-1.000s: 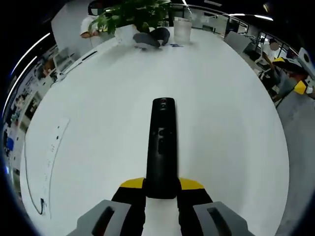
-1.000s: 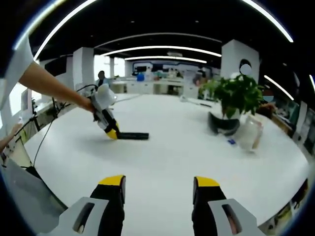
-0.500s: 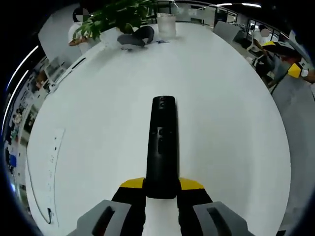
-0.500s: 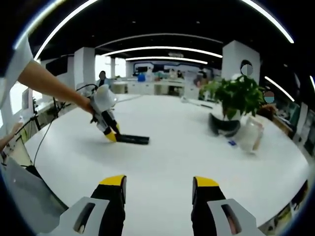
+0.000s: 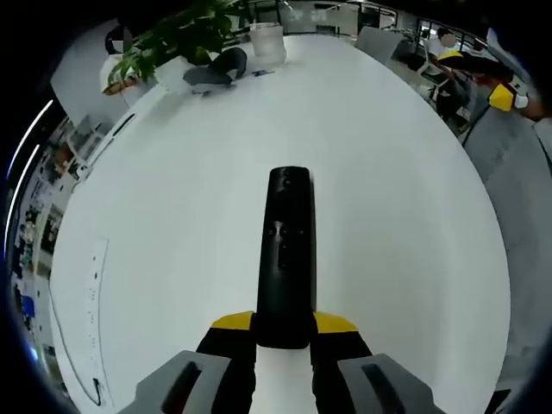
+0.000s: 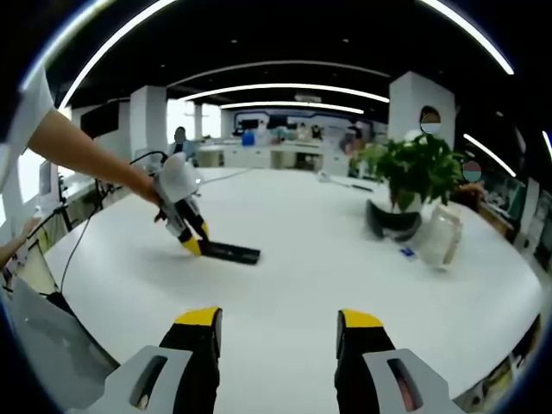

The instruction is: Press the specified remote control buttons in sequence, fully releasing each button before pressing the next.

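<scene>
A long black remote control runs straight out from my left gripper, whose yellow-tipped jaws are shut on its near end. Small buttons show along its top face. In the right gripper view the same remote slants down toward the white table, held by the left gripper in a person's hand at the left. My right gripper stands open over the table's near part, well apart from the remote, with nothing between its jaws.
A potted plant, a dark headset-like object and a clear plastic jug stand at the table's far right. A white power strip with cable lies along the table's left edge. People sit beyond the table's edge.
The left gripper has tipped the remote further downward toward the table and shifted slightly nearer. The right gripper has stayed where it was, open.
</scene>
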### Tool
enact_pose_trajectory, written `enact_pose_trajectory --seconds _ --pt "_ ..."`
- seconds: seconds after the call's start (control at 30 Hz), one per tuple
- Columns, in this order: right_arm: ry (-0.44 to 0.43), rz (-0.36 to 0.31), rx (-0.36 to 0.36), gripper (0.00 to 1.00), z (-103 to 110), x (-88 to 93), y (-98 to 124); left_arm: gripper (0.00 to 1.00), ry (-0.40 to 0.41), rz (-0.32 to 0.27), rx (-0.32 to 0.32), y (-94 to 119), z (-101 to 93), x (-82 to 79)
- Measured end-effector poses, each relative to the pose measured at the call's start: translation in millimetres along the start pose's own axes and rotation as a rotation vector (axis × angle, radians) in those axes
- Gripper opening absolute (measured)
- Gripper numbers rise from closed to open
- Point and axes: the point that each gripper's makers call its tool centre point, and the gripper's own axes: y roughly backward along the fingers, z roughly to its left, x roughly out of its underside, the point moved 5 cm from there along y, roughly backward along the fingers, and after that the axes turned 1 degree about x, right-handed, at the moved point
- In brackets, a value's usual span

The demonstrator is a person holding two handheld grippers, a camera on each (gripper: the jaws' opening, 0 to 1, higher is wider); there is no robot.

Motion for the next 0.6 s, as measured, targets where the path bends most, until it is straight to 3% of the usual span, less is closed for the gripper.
enact_pose_trajectory --seconds 0.6 --pt "-0.005 -0.008 -0.006 0.50 1 -1.0 1 0.22 0.009 0.020 0.033 5 -29.5 2.9"
